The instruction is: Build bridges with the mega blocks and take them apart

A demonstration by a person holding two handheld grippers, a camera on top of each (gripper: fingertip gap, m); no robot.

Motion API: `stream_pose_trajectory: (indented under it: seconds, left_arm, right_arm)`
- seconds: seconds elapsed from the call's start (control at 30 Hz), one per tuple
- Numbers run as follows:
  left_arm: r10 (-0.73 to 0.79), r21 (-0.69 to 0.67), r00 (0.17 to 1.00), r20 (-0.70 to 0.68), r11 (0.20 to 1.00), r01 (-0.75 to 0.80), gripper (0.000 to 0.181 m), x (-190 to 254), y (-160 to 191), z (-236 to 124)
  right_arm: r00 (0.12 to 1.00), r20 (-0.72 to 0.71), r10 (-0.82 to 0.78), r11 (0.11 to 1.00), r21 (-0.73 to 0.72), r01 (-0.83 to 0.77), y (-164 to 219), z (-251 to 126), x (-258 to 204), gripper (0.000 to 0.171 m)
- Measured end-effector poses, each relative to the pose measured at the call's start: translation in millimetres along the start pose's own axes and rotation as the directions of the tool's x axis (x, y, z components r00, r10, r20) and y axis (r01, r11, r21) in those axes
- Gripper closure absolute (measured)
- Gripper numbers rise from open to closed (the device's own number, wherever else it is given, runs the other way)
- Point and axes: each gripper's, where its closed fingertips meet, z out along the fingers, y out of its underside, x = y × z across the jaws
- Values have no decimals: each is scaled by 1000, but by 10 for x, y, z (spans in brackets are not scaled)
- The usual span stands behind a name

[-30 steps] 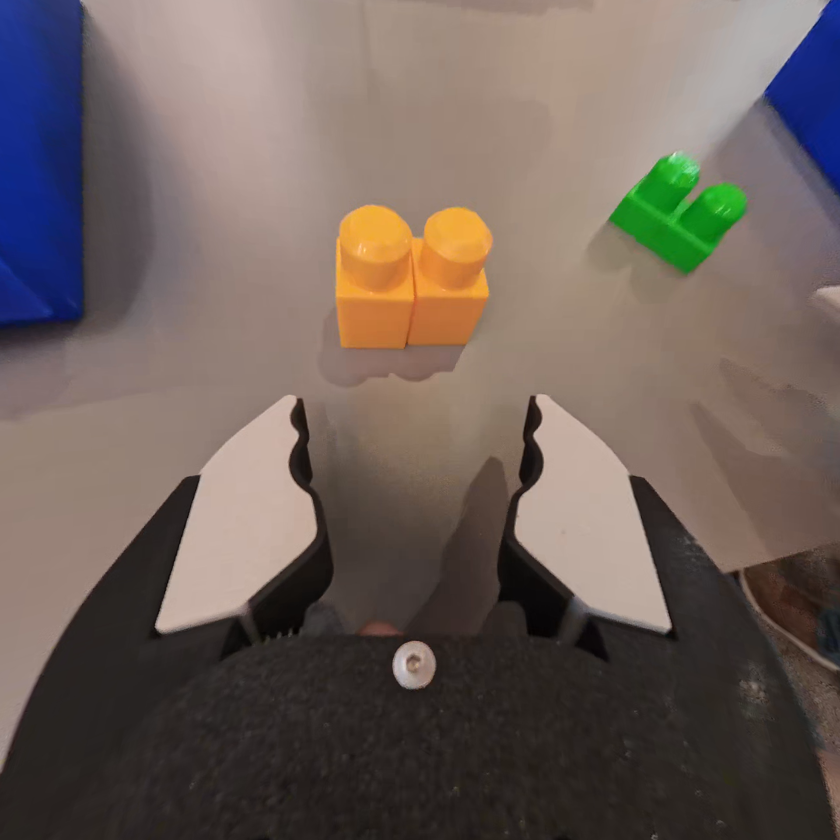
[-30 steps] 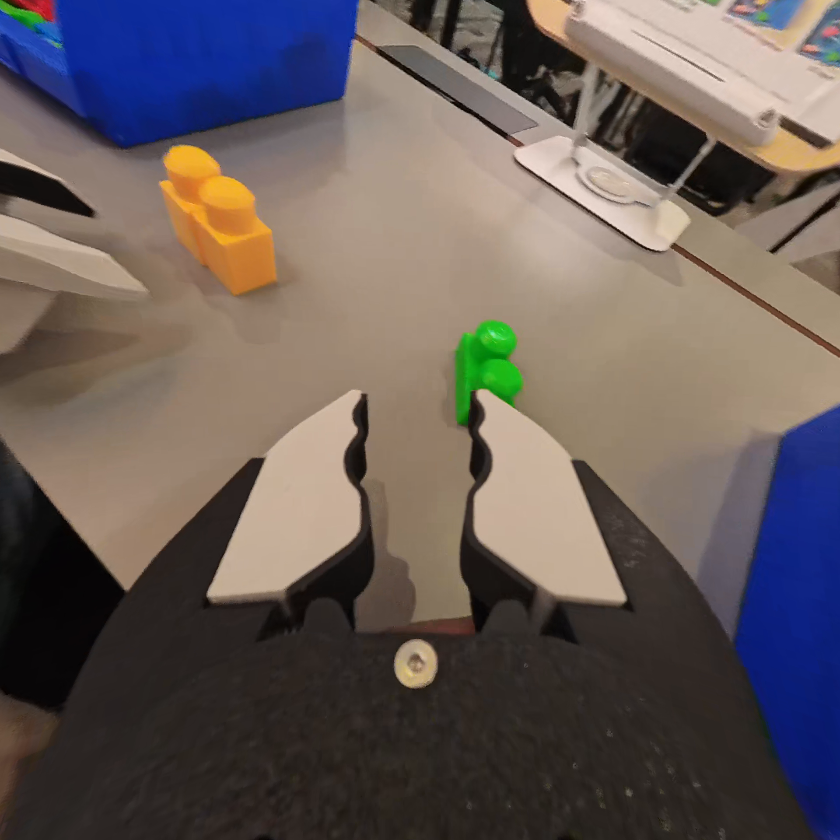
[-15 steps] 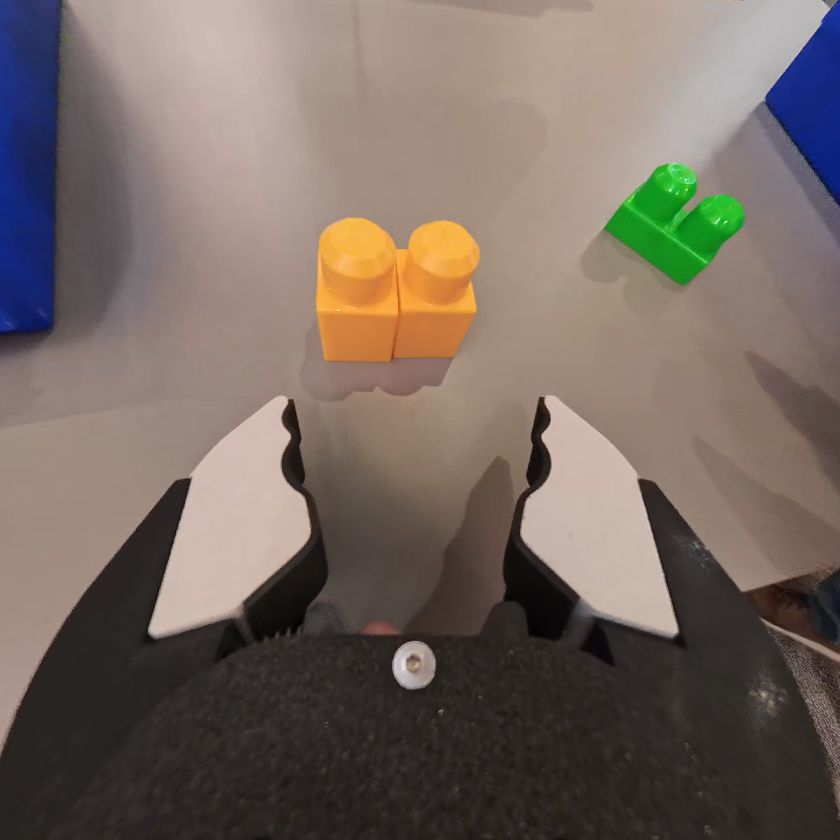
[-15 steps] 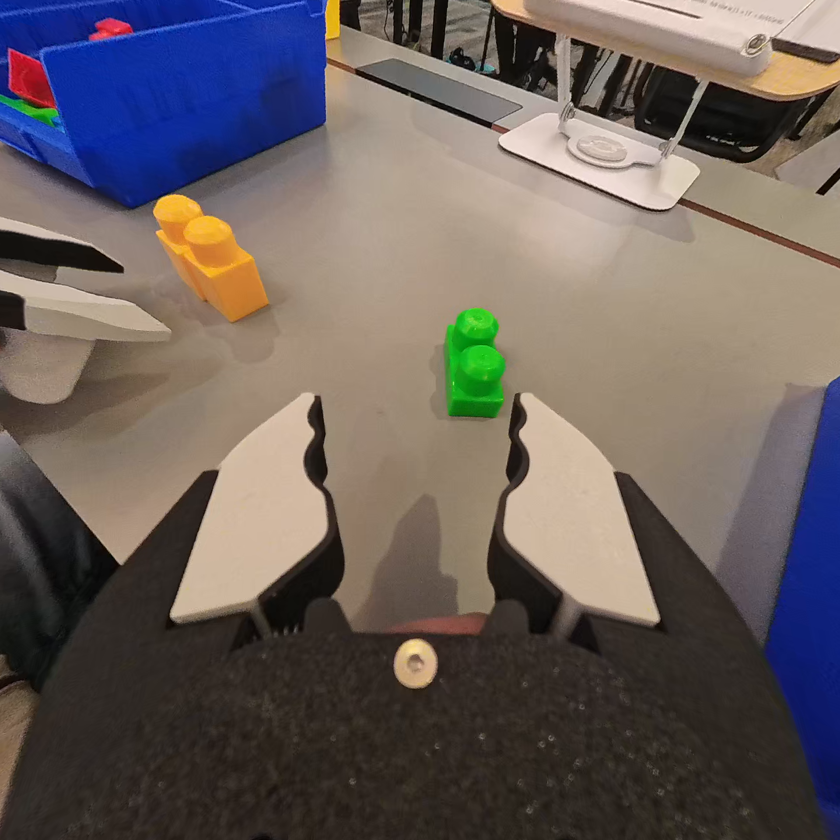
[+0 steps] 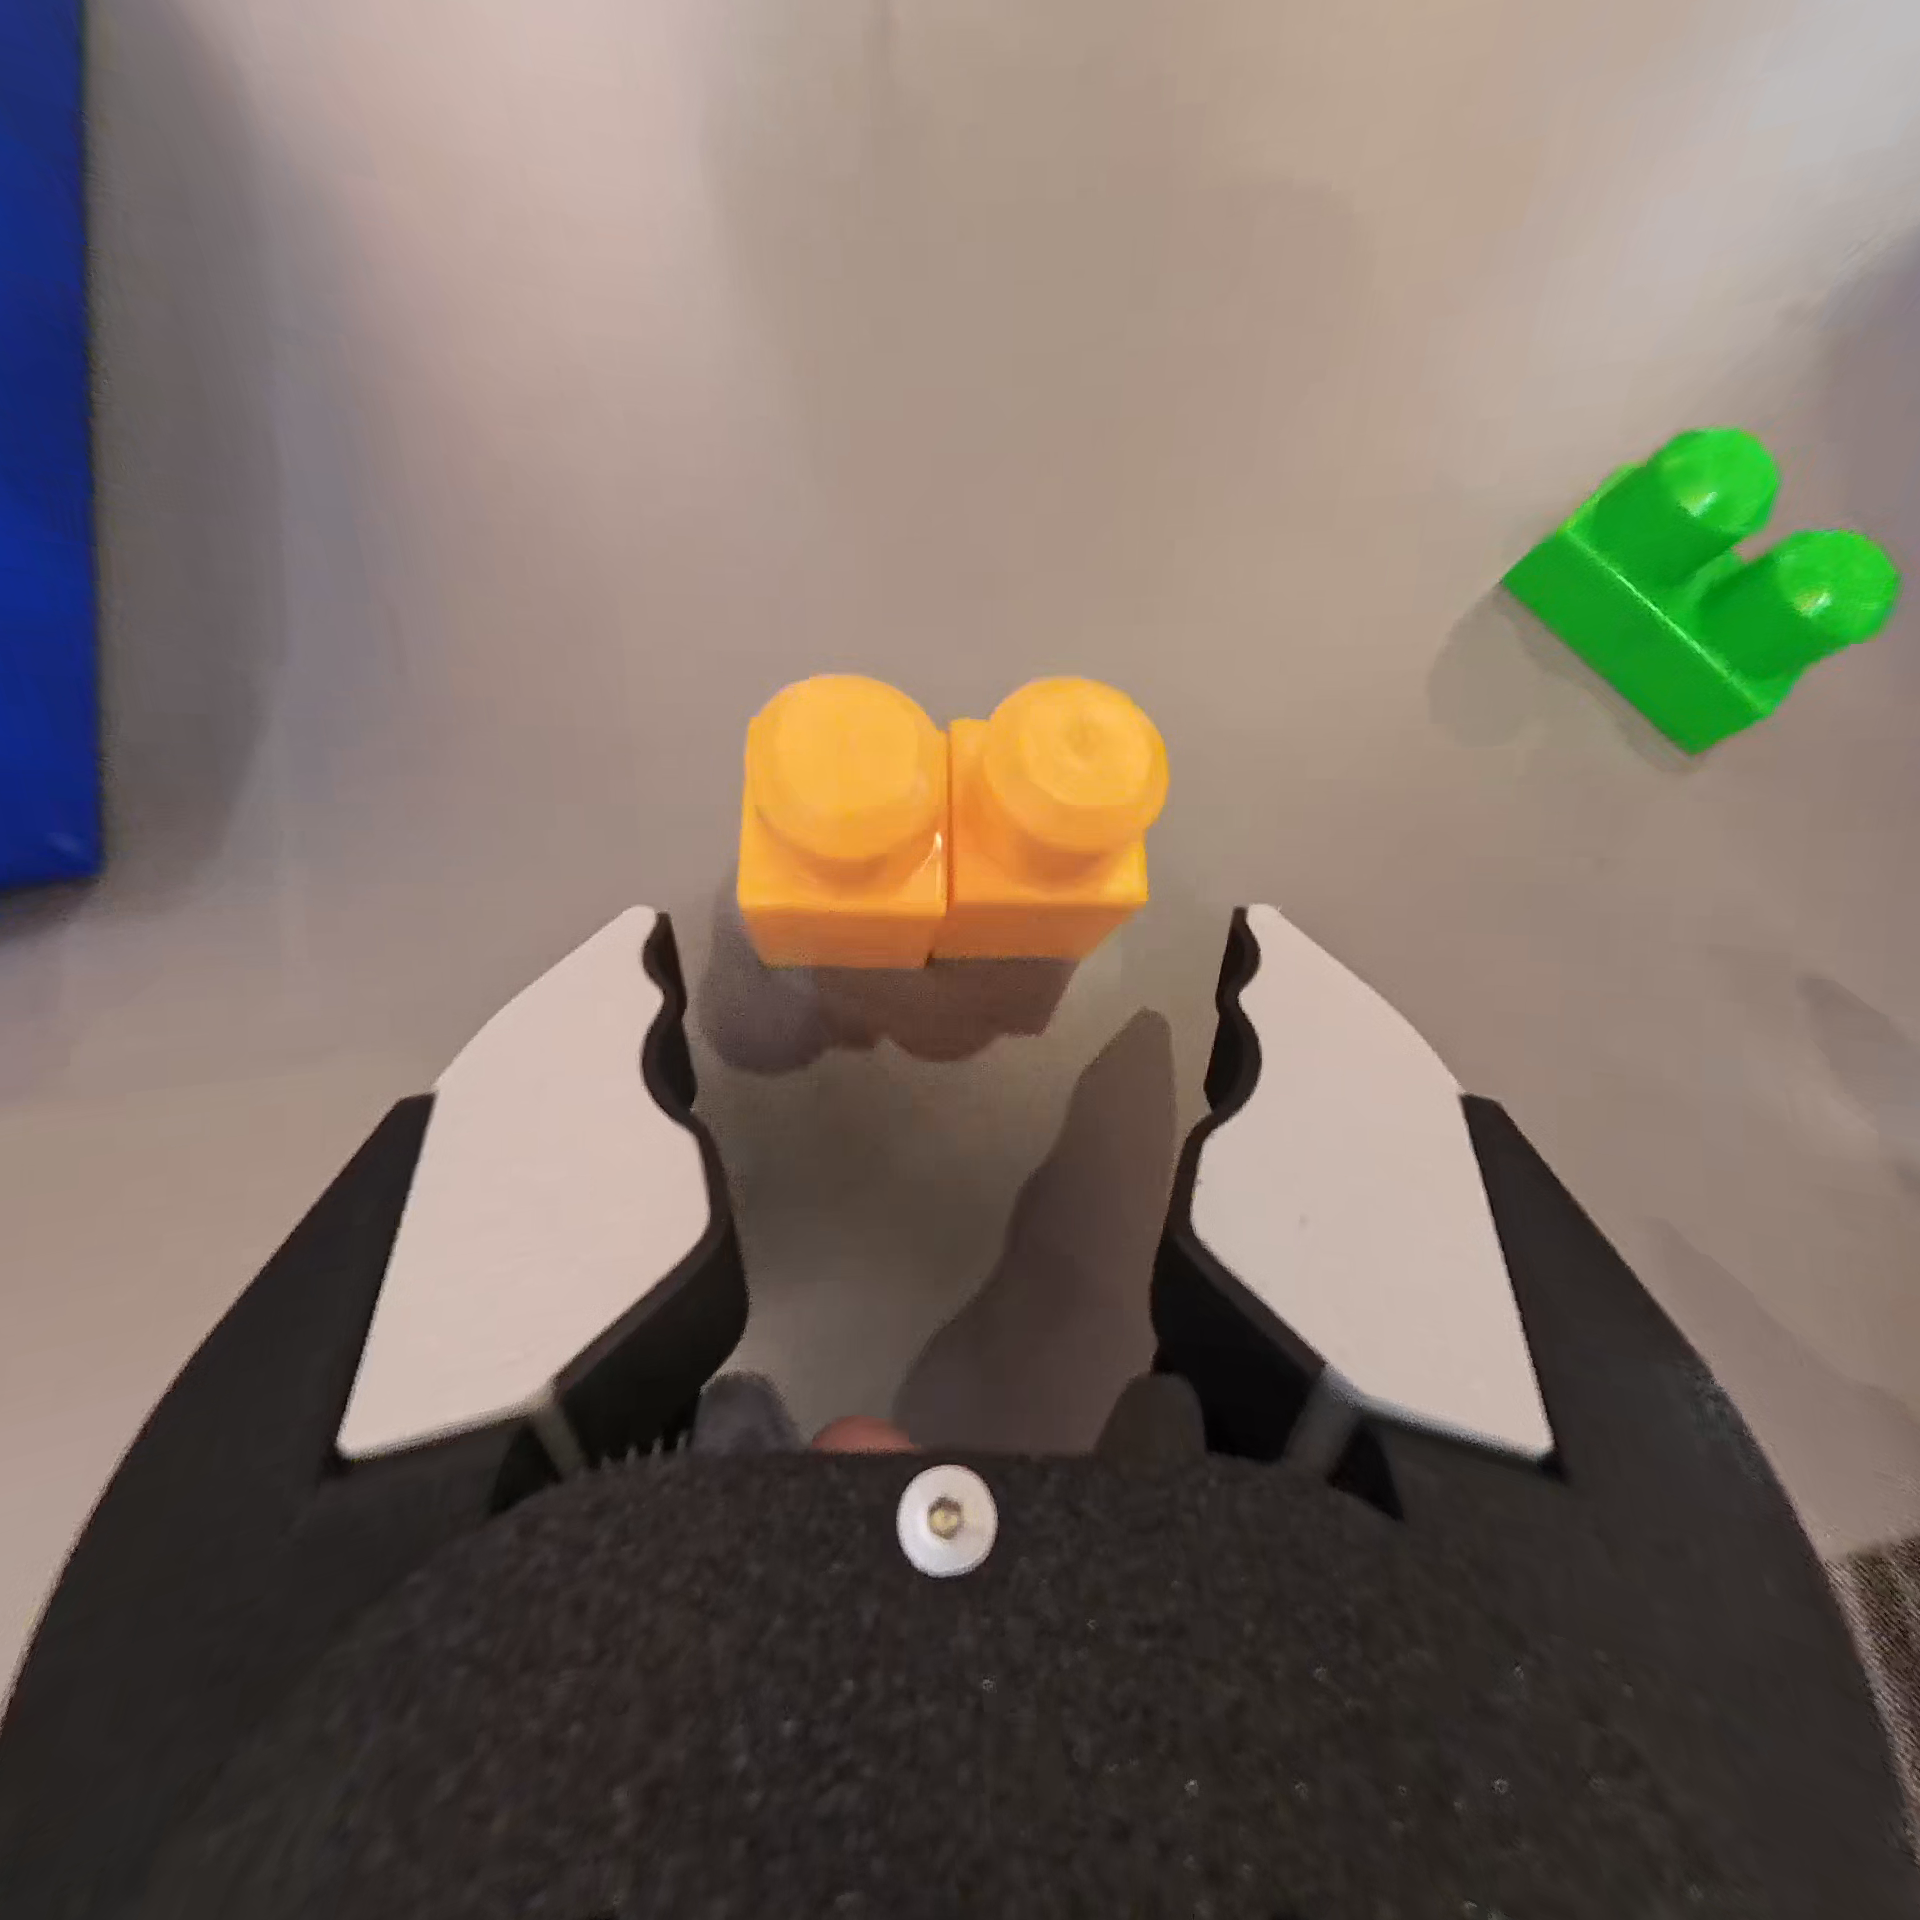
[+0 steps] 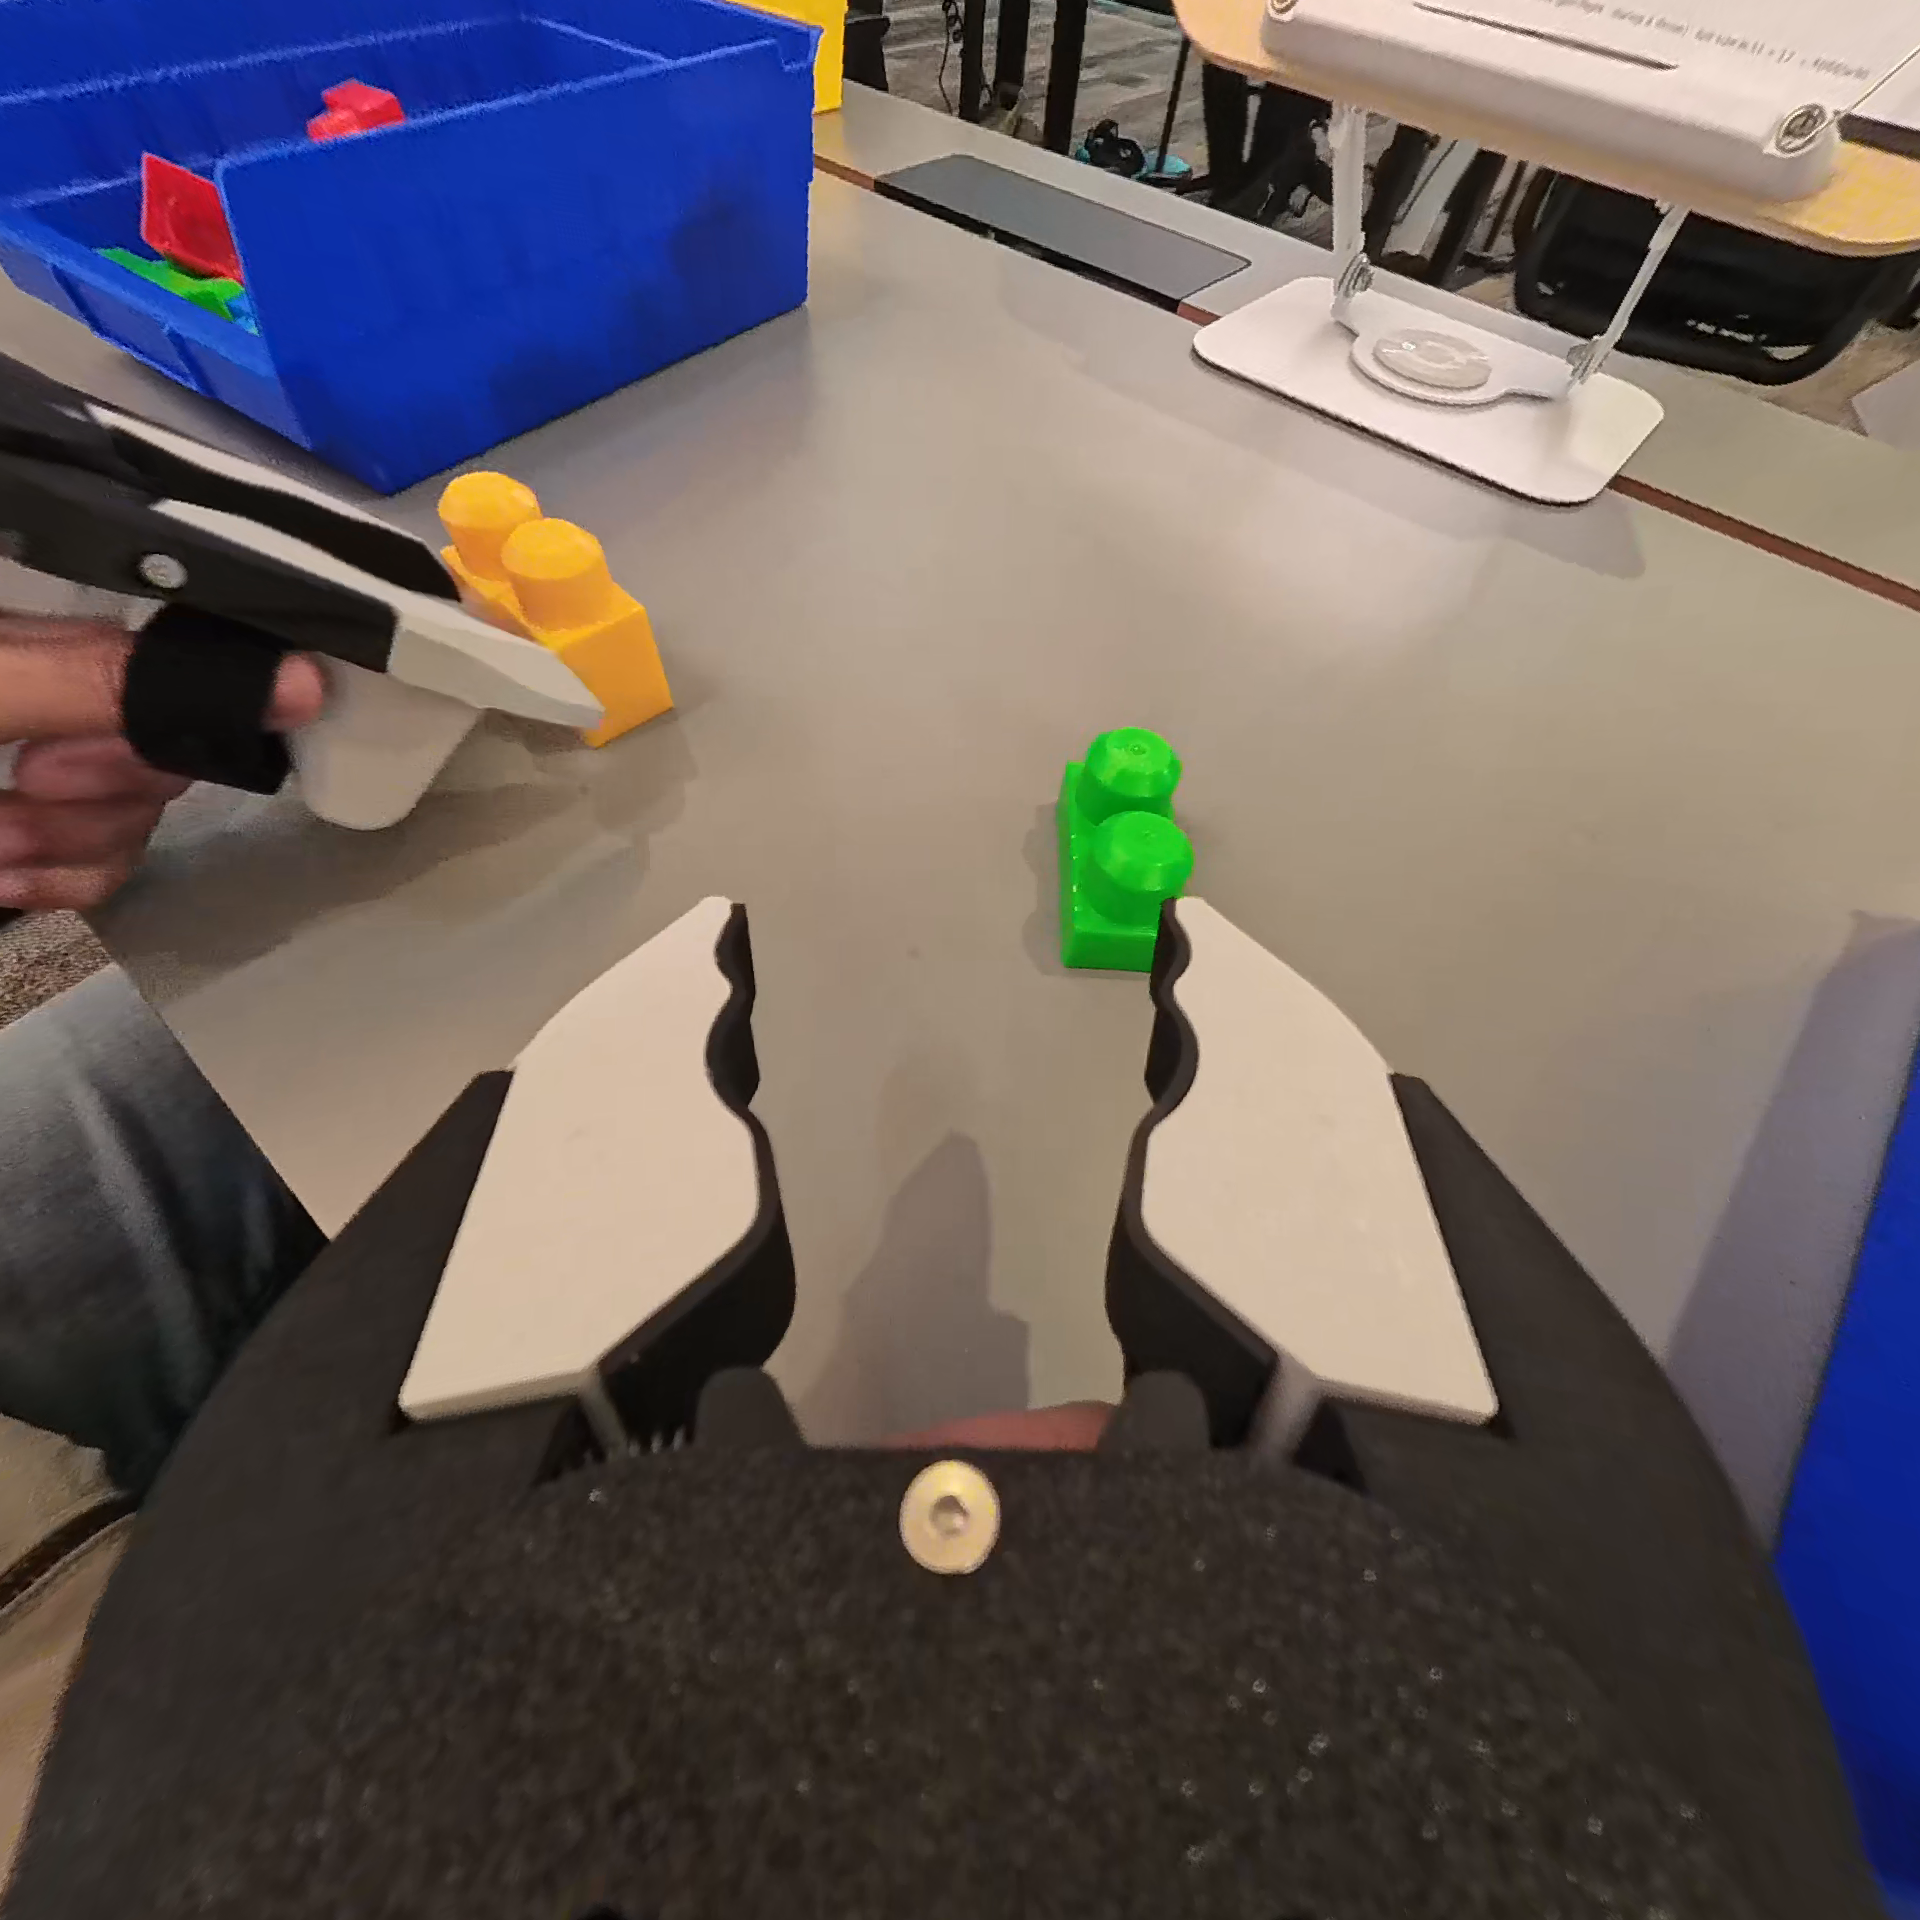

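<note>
Two orange blocks point(image 5: 940, 831) stand side by side on the grey table, just ahead of my left gripper point(image 5: 945, 914), which is open and empty with its tips level with the blocks' near face. They also show in the right wrist view point(image 6: 582, 623), with the left gripper point(image 6: 499, 665) beside them. A green two-stud block point(image 5: 1704, 603) lies to the right. In the right wrist view the green block point(image 6: 1117, 852) sits just ahead of my open, empty right gripper point(image 6: 945, 914), touching or nearly touching its right fingertip point(image 6: 1195, 935).
A blue bin point(image 6: 499, 239) with red and green pieces stands at the back left. A white stand point(image 6: 1455, 384) sits at the back right. Another blue bin point(image 6: 1860, 1351) is at the right edge. A person's hand point(image 6: 62, 748) holds the left gripper.
My left gripper has moved forward to the orange blocks. My right gripper has opened wider and drawn back a little, so the green block sits by its right fingertip.
</note>
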Motion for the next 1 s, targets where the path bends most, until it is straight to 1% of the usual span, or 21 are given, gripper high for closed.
stream_pose_trajectory:
  seconds: [0.2, 0.3, 0.47, 0.67, 1.0]
  left_arm:
    - [21, -28, 999, 39, 999, -20, 84, -36, -45, 148]
    - [3, -48, 1000, 31, 999, -2, 85, -41, -21, 190]
    - [7, -50, 998, 57, 999, -4, 88, -78, -35, 218]
    - [34, -66, 996, 83, 997, -29, 87, -76, -21, 236]
    - [53, -76, 995, 80, 996, -47, 84, -53, -22, 253]
  right_arm:
    - [1000, -2, 6, 1000, 7, -6, -21, -36, 45, 98]
    - [1000, 2, 5, 1000, 8, -5, -22, -36, 49, 99]
    - [1000, 9, 3, 1000, -3, -3, 5, -19, 40, 99]
    - [1000, 15, -1, 1000, -9, 1, 12, -12, 24, 100]
    - [1000, 27, -8, 1000, -22, 8, 26, -9, -2, 101]
